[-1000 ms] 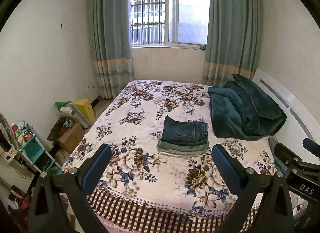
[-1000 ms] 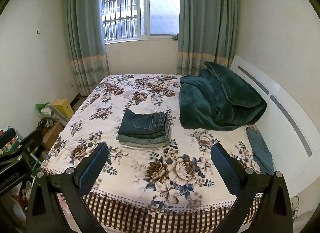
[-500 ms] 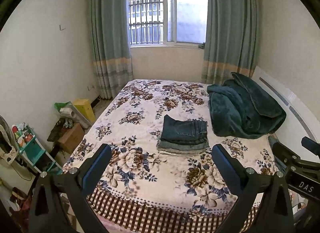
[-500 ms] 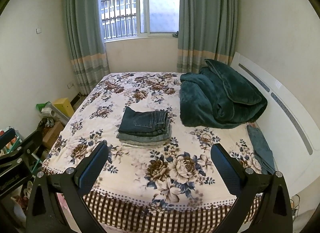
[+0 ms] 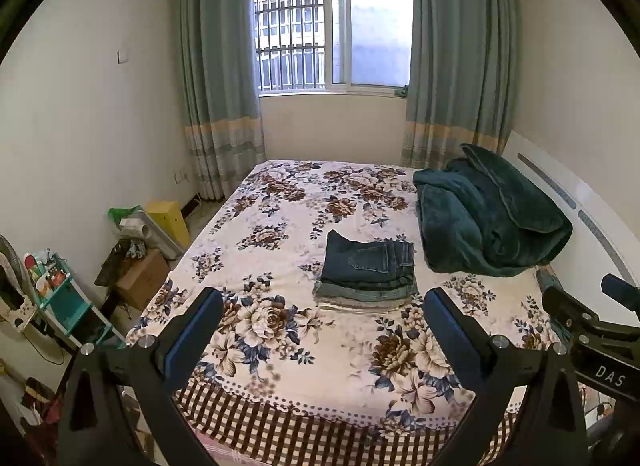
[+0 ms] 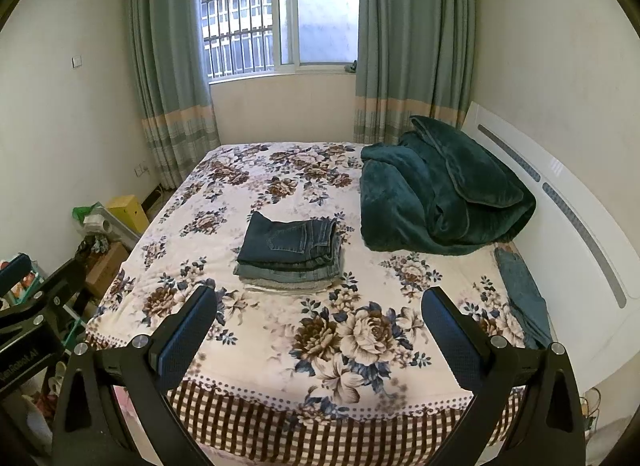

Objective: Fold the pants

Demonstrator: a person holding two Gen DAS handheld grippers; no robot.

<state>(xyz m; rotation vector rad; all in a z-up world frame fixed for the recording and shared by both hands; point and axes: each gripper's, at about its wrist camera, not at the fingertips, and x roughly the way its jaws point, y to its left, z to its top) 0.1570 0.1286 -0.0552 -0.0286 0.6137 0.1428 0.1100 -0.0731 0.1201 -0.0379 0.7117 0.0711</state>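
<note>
Well ahead of my left tool point(image 5: 322, 324) and right tool point(image 6: 318, 320), the folded pants point(image 6: 290, 244) lie in a neat denim stack on the bed point(image 6: 360, 346), dark jeans on top of paler ones. Both tools hang spread wide and empty, blue pads facing in. Right of the stack slumps a plush teal blanket point(image 6: 440, 201) on the flowered cover.

folded pants point(image 5: 369, 270): 3 | blanket point(image 5: 488, 217): 1 | curtains point(image 5: 218, 77): 2 | grippers point(image 5: 322, 324): 2
</note>
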